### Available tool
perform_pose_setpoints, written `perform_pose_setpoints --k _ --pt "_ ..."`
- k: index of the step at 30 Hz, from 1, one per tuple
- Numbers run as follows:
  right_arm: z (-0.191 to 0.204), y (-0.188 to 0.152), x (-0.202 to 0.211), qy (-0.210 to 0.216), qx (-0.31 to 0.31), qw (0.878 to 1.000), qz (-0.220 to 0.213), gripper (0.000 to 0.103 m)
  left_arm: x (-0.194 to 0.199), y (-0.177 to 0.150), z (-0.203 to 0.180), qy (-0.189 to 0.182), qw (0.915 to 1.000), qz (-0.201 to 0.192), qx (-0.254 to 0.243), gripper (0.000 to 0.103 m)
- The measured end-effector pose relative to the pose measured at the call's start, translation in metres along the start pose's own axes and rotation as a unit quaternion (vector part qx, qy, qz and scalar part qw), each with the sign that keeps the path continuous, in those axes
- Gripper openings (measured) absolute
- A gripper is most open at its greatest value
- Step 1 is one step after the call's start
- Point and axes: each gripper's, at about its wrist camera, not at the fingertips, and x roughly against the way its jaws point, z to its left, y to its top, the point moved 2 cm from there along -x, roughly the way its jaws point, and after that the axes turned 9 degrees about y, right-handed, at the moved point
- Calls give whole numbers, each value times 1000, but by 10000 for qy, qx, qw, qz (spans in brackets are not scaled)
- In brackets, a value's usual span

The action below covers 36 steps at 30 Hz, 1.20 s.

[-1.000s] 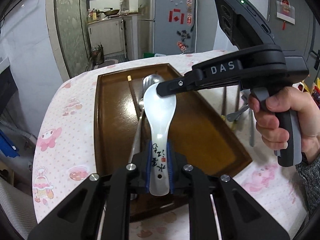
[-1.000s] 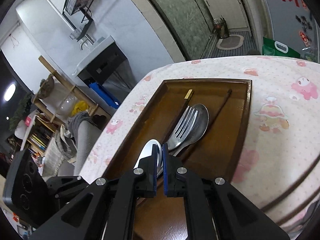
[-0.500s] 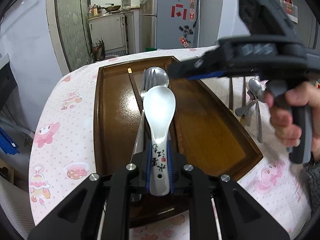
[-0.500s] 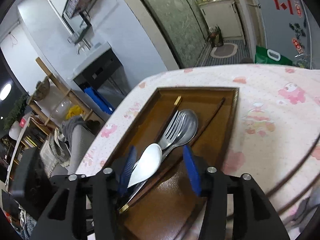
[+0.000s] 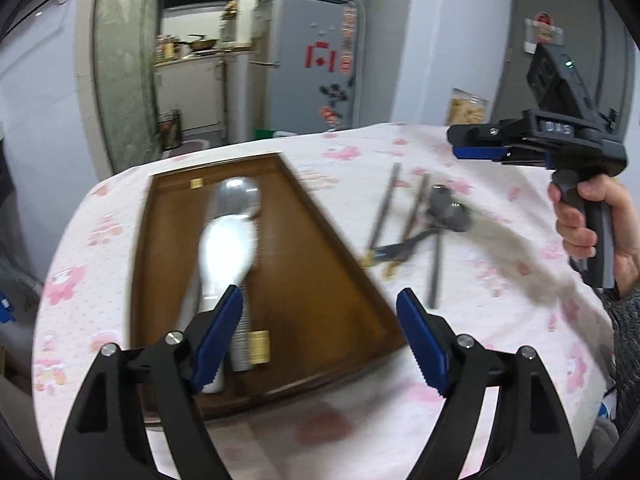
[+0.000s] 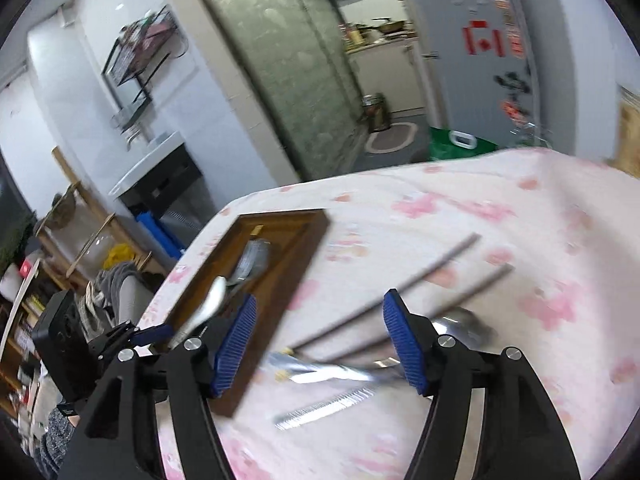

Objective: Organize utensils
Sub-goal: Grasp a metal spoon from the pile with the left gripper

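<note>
A white ceramic spoon (image 5: 226, 248) lies in the brown wooden tray (image 5: 320, 264), on top of a metal spoon (image 5: 238, 198) and other utensils. My left gripper (image 5: 320, 336) is open and empty, just above the tray's near edge. My right gripper (image 6: 318, 342) is open and empty, held above a loose pile of chopsticks (image 6: 400, 292) and metal spoons (image 6: 460, 322) on the tablecloth right of the tray. The right gripper also shows in the left wrist view (image 5: 476, 148), and the pile (image 5: 424, 224) lies below it. The tray shows in the right wrist view (image 6: 308, 232).
The table has a pink-patterned white cloth (image 5: 500, 280). A fridge (image 5: 316, 60) and a kitchen doorway (image 5: 192, 80) stand beyond the table's far edge. The frames are motion-blurred.
My left gripper opened and let go of the white spoon, which now lies in the tray. My right gripper opened and moved right, away from the tray, to above the loose utensils.
</note>
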Motion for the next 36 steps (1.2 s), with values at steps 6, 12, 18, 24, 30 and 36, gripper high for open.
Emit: perform_pose_setpoints --k 6,12,18,24,30,36 --pt "-34 -28 14 -390 -193 9990 140 66 -12 9 -50 -341 9988 -48 -339 82" --pt "-58 -50 12 -615 -405 9967 338 43 -32 12 -82 -513 9970 42 -579 82" --pt "-77 -57 2 -802 -647 9937 450 35 -47 17 -94 -589 9962 151 -629 82" --pt "-85 -56 0 -647 -735 9942 440 35 -54 21 -97 -540 9957 187 -734 82" --pt "-81 -55 -6 -790 -414 9950 450 8 -62 24 -98 -466 9957 229 -769 82" --pt "-61 -46 30 -122 -204 9995 228 2 -64 29 -102 -487 9948 157 -879 82"
